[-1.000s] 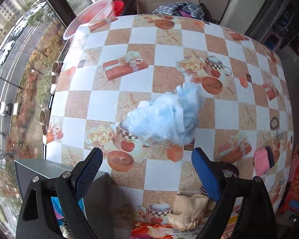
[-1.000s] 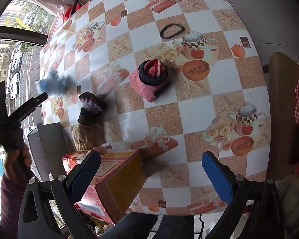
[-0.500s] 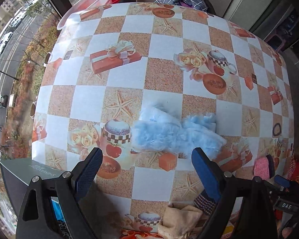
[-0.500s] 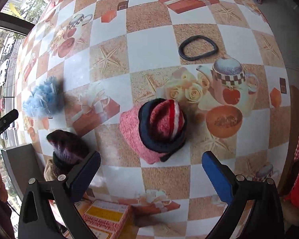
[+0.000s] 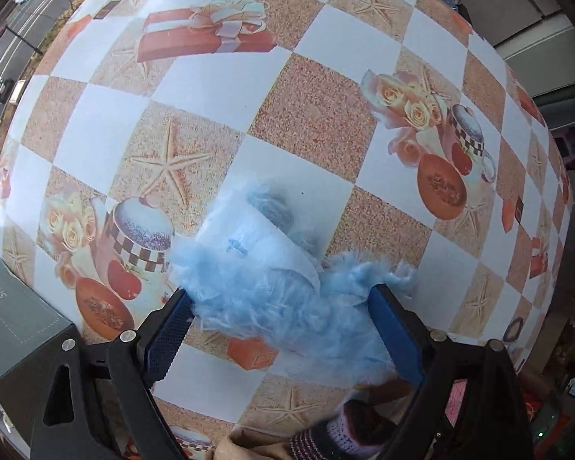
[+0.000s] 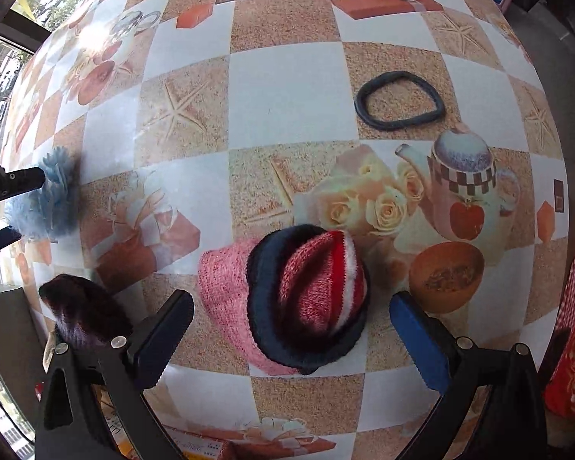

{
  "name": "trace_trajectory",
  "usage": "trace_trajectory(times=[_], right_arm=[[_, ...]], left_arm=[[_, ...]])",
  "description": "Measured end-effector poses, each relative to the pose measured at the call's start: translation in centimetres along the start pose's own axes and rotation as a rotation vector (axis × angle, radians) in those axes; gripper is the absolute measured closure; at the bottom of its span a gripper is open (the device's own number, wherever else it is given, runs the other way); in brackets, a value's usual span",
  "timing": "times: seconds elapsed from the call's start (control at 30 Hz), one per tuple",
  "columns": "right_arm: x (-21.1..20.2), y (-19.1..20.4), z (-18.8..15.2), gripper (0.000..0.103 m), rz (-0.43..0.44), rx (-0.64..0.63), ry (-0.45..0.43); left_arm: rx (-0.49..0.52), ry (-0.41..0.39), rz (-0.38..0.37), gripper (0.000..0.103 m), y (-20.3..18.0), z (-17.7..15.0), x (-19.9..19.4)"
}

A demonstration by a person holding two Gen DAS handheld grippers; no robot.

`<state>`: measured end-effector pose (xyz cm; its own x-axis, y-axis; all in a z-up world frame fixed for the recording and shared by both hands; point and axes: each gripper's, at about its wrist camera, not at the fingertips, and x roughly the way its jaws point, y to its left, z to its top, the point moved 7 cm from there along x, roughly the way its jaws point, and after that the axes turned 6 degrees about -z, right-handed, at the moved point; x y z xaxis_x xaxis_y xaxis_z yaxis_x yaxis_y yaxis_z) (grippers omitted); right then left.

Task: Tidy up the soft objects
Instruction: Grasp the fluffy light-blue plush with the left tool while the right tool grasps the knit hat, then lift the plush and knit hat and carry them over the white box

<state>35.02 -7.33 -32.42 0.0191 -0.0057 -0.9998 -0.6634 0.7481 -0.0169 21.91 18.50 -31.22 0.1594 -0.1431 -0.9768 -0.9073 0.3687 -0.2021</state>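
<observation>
A fluffy light-blue soft item (image 5: 272,283) lies on the checkered table (image 5: 310,115). My left gripper (image 5: 283,329) is open, low over the table, with a finger on each side of the item. The item also shows far left in the right wrist view (image 6: 46,199). A rolled pink, red and navy knitted item (image 6: 299,299) lies just ahead of my right gripper (image 6: 291,341), which is open and straddles its near edge. A dark purple knitted item (image 6: 80,314) lies at the left by the right gripper's left finger (image 6: 161,337).
A grey box (image 5: 11,314) stands at the table's near left edge. A black rubber ring (image 6: 400,101) lies beyond the knitted roll. A beige and striped soft item (image 5: 326,444) lies near the bottom. A printed cardboard box (image 6: 211,446) sits at the near edge.
Both grippers have come down and forward. The left now straddles the blue fluffy item, and the right has closed in on the pink and navy knitted roll. Both stay open.
</observation>
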Motion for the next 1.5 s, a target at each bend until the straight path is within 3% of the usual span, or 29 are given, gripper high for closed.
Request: trace_trajectory(times=[0.1,0.23,0.27,0.37,0.4,0.47,0.67,0.83,1.1,1.5], right_arm=[[0.6,1.8,-0.2,0.000,-0.074,-0.082,0.024],[0.3,1.9,-0.4,0.000,-0.050,-0.083,0.002],[0.0,1.7,-0.4,0.007,-0.055,-0.094,-0.015],[-1.5,1.3,-0.2,0.042,-0.073,-0.159,-0.095],[-1.8,1.1,-0.1,0.050,-0.053,-0.166,-0.103],[-2.3,0.4,-0.2,0.061,0.005,-0.147,-0.108],[-5.2,-1.2,-0.4,0.061,0.115,-0.094,-0.138],[-9.0,-0.5,-1.4,0.061,0.161,-0.115,-0.184],[-15.0,1.2,-2.8,0.061,0.209,-0.153,-0.248],[-20.4,5.1,-6.6,0.061,0.223,-0.211,-0.318]], left_arm=[[-0.004,0.026,0.014,0.010,-0.5,-0.2,0.6],[0.048,0.020,0.032,0.015,-1.7,-0.3,0.9],[0.055,0.004,0.034,0.018,-2.0,-0.2,0.7],[0.127,-0.046,0.019,0.050,-3.3,-0.1,-0.1],[0.155,-0.042,-0.002,0.069,-3.9,-0.2,-0.2],[0.186,-0.046,-0.006,0.071,-4.7,-0.5,-0.5],[0.341,-0.157,0.050,0.071,-7.0,-2.0,-3.7],[0.402,-0.224,0.043,0.071,-7.6,-3.6,-7.2],[0.446,-0.294,0.020,0.071,-4.6,-6.6,-12.8],[0.492,-0.348,-0.015,0.071,-1.0,-12.9,-18.7]])
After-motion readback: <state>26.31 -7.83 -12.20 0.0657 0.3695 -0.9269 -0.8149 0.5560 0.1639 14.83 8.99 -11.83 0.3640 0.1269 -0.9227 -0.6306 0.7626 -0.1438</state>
